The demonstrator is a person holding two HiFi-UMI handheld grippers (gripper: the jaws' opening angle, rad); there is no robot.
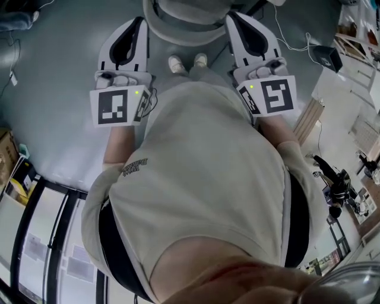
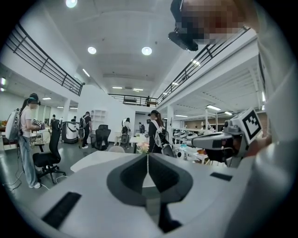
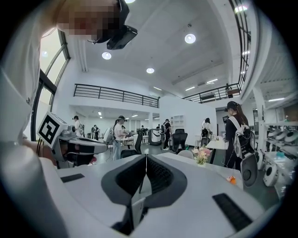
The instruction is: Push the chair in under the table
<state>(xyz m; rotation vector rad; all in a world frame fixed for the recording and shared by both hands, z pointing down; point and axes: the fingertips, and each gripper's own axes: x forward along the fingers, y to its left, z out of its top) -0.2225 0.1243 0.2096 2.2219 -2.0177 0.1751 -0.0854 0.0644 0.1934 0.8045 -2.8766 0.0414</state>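
Observation:
In the head view I look down past the person's pale shirt at both grippers held out side by side. A pale rounded shape (image 1: 187, 18), which looks like the chair, lies between their tips at the top edge, just beyond the person's shoes (image 1: 189, 61). My left gripper (image 1: 141, 22) and right gripper (image 1: 233, 18) flank it; whether they touch it I cannot tell. In the left gripper view the left gripper (image 2: 147, 156) is shut on nothing. The right gripper (image 3: 146, 156) is likewise shut and empty. Ahead stands a white round table (image 2: 91, 161) (image 3: 219, 173).
A small vase of flowers (image 3: 201, 155) stands on the table, with a pale chair back (image 3: 187, 154) behind it. Black office chairs (image 2: 46, 155) and several people stand around the hall. Cables and a black box (image 1: 325, 56) lie on the grey floor to the right.

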